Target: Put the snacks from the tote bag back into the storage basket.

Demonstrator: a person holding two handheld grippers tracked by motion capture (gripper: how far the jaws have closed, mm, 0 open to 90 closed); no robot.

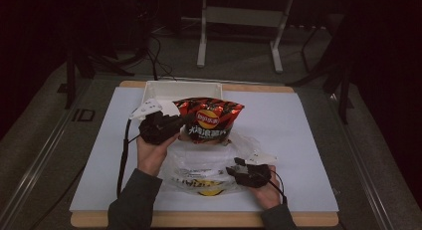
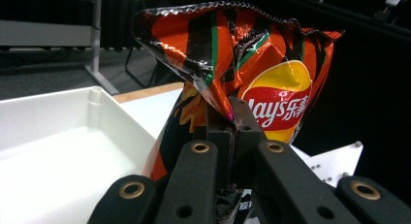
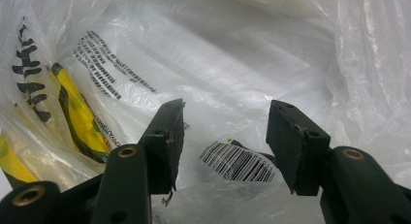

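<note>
A white board [image 1: 298, 155] covers most of the table, with wooden edging showing along its near and far sides. At the far side of the board, left of centre, stands a white tray [image 1: 164, 88]; in the left gripper view its pale wall [image 2: 68, 112] and shallow floor lie to the left of the jaws.

In the middle of the board lies a crumpled clear plastic bag [image 1: 199, 165], with yellow and black printed packaging showing through it at its near edge. The right gripper view looks into this plastic bag [image 3: 252, 64]: printed black text, a yellow and black packet on the left, and a barcode label [image 3: 237, 162] between the jaws farther in.

Just beyond the plastic bag, an orange and black chip bag [image 1: 211, 119] is held upright, its lower end meeting the clear bag's far side and its top near the tray. The left gripper [image 1: 171, 121], in the person's left hand [image 1: 152, 155], comes at it from the left. In the left gripper view its jaws are together, clamped on a fold of the chip bag [image 2: 271, 64] near its left edge.

The right gripper [image 1: 238, 171] rests at the near right of the plastic bag, held in the right hand [image 1: 266, 190]. Its jaws stand apart, with bag film lying between them and neither pad pressing on it.
</note>
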